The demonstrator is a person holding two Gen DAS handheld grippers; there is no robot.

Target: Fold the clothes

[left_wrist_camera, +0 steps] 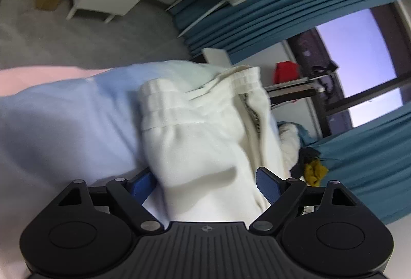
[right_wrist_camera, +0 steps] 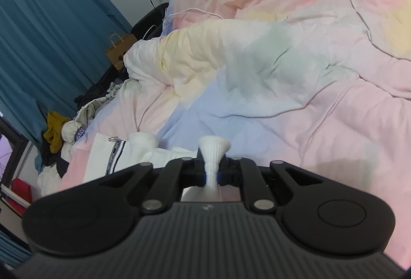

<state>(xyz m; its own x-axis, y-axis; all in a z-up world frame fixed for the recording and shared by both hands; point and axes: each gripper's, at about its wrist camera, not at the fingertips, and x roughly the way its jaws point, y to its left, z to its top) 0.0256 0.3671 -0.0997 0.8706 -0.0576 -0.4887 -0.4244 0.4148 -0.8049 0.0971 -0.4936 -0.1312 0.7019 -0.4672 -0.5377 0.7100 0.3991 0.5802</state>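
White pants (left_wrist_camera: 203, 130) lie bunched on the bed (right_wrist_camera: 308, 104), not folded yet. Left gripper (left_wrist_camera: 205, 184) is spread wide around them. Right gripper (right_wrist_camera: 212, 171) pinches a ribbed cuff (right_wrist_camera: 214, 148). Most of the folding looks left to do.

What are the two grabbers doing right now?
Left gripper: open, white pants between its fingers.
Right gripper: shut on a white ribbed cuff.
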